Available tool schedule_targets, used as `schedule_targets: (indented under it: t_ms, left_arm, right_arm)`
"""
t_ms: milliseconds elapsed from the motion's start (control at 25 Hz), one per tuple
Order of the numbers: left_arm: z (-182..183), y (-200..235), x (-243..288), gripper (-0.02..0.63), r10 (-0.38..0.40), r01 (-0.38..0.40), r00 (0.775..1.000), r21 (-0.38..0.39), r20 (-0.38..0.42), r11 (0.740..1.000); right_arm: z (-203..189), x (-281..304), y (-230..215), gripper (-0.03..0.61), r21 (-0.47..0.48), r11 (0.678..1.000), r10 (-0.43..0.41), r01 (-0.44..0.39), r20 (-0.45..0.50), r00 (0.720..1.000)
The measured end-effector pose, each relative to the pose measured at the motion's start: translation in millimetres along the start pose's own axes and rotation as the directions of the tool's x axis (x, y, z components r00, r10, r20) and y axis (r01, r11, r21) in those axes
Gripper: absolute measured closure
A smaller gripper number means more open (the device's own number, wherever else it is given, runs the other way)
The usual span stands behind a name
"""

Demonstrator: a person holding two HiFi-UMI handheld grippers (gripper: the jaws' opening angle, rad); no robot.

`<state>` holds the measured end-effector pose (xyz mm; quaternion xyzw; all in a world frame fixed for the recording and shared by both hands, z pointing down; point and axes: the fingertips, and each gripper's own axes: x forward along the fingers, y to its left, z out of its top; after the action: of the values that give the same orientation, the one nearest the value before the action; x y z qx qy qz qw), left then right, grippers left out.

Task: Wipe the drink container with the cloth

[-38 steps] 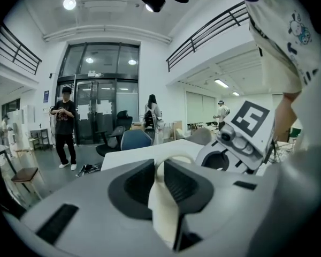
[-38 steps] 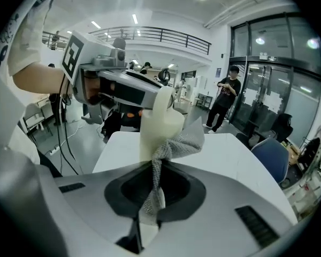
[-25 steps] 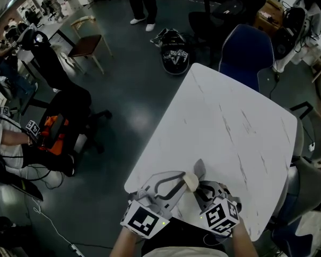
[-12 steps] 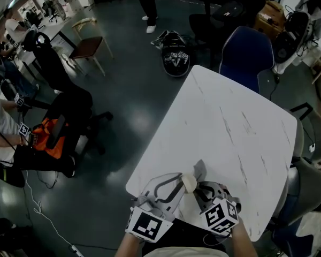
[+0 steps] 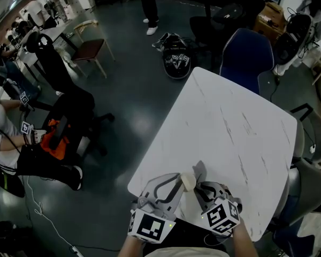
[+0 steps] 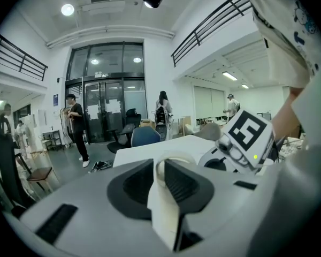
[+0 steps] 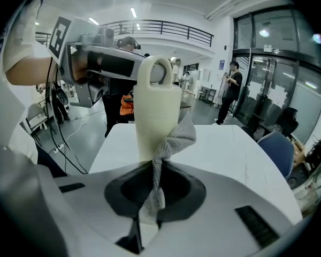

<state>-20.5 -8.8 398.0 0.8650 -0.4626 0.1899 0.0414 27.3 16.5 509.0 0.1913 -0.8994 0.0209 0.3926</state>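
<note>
A cream drink container with a loop handle at its top is held above the near end of the white table. My left gripper is shut on its top part; in the left gripper view the cream piece sits pinched between the dark pads. My right gripper is shut on a grey mesh cloth, whose free end lies against the container's side. In the head view the cloth sticks up just right of the container. The two grippers stand close together.
The table's near corner is right under the grippers. A blue chair stands at the far end, a grey seat at the right. Bags lie on the dark floor. People sit at the left by an orange bag.
My left gripper has tilted slightly with the container still in it. The right gripper and cloth have kept still. People at the left have shifted.
</note>
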Motion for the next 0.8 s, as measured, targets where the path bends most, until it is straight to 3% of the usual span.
schedule_targets:
  t_ms: [280,480,600,800]
  left_arm:
    - [4.9,-5.3,5.0,0.551,-0.065,0.066,0.997,-0.038,0.030,0.997]
    - [1.9,-4.3,3.6,0.551,-0.150,0.150,0.989,0.016,0.016,0.989]
    - [3.4,-1.8,2.2,0.527,-0.149,0.150,0.989,0.061,-0.020,0.987]
    - [7.5,0.8,-0.7,0.477,-0.104,0.108,0.993,0.069,-0.052,0.992]
  right_arm:
    - [-0.7,-1.5,-0.3,0.546,0.006,1.000,-0.009,0.009,0.008,1.000]
    - [2.3,-0.7,-2.2,0.546,0.012,1.000,-0.011,0.011,0.010,1.000]
    - [4.9,-3.4,-3.8,0.546,0.012,1.000,-0.010,0.009,0.009,1.000]
    - [-0.1,-6.0,-4.1,0.546,0.015,1.000,-0.011,0.010,0.014,1.000]
